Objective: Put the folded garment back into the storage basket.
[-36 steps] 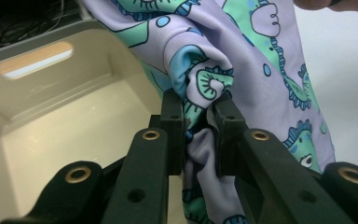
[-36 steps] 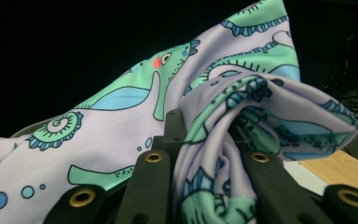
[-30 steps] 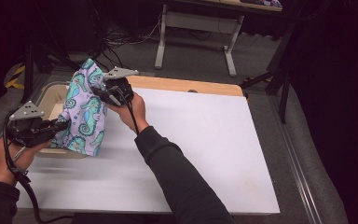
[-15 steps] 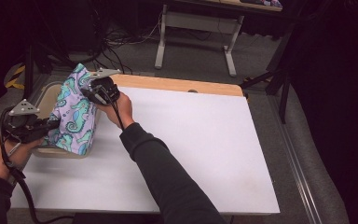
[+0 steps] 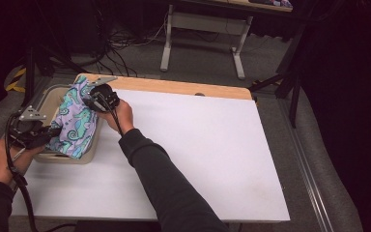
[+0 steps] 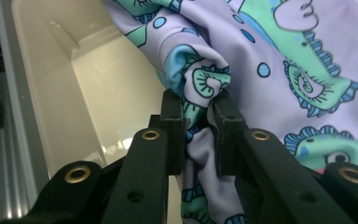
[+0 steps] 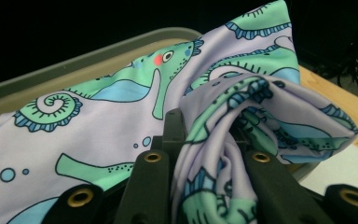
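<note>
- Dark floor, trailing cables and a desk frame are seen behind a white table (image 5: 198, 145) with a wooden far edge.
- At the table's far left corner a beige bin (image 5: 53, 99) is set, and a seahorse-print cloth (image 5: 77, 125) is draped over it, partly inside.
- A gathered fold of the cloth is pinched between the narrow jaws of the left gripper (image 6: 198, 135), at the cloth's near end, with the bin's pale interior (image 6: 98, 93) seen just beside it.
- The cloth's far end is bunched and clamped in the right gripper (image 7: 209, 135), above the bin's far rim (image 7: 98, 46).
- The cloth's long axis is stretched between the two grips, running from near to far over the bin.
- The cloth is judged to be on its way into the bin, with both ends needing to go down inside the walls before release.
</note>
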`<state>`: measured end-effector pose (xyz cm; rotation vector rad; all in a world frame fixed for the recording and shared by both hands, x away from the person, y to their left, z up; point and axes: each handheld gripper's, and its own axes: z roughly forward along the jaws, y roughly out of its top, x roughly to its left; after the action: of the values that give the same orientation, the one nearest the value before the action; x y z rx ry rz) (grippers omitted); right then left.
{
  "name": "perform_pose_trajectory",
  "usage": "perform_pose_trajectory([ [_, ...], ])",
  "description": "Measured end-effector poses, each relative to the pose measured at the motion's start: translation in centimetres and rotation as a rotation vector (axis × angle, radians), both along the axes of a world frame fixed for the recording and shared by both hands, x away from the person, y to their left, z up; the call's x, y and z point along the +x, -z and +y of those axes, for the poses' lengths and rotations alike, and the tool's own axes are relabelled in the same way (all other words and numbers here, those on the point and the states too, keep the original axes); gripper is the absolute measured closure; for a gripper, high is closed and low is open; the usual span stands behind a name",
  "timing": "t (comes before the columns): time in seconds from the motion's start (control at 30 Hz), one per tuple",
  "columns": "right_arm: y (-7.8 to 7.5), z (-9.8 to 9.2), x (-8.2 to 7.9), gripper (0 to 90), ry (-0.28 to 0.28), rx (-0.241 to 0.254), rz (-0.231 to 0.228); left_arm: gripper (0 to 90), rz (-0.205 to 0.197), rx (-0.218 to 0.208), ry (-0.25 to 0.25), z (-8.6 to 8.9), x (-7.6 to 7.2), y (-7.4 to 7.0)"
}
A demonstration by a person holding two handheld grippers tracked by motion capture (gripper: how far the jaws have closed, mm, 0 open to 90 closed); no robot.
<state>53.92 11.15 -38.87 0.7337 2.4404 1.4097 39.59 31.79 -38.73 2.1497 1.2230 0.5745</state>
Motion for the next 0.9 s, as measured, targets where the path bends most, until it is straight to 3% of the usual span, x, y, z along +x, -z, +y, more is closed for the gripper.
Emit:
perform_pose_trajectory([
  [0.2, 0.3, 0.2, -0.2, 74.4, -0.006, -0.009, 0.016, 78.3, 0.02, 0.002, -0.007, 0.3, -0.4, 0.5],
  [0.47, 0.3, -0.8, -0.2, 53.6, 0.02, -0.01, 0.032, 78.3, 0.026, 0.015, -0.011, 0.4, -0.6, 1.1],
  [0.57, -0.1, -1.9, -0.7, 48.2, 0.018, -0.021, 0.006, 78.2, 0.03, -0.007, -0.016, 0.6, -0.7, 1.2],
  [0.77, -1.4, -4.3, -0.9, 43.8, 0.046, 0.017, -0.017, 77.3, 0.035, 0.022, -0.027, 0.4, -0.9, 1.1],
  [0.9, -2.3, -6.6, -1.7, 43.4, 0.059, 0.033, -0.051, 67.8, 0.019, 0.043, -0.053, 0.2, -1.0, 1.0],
])
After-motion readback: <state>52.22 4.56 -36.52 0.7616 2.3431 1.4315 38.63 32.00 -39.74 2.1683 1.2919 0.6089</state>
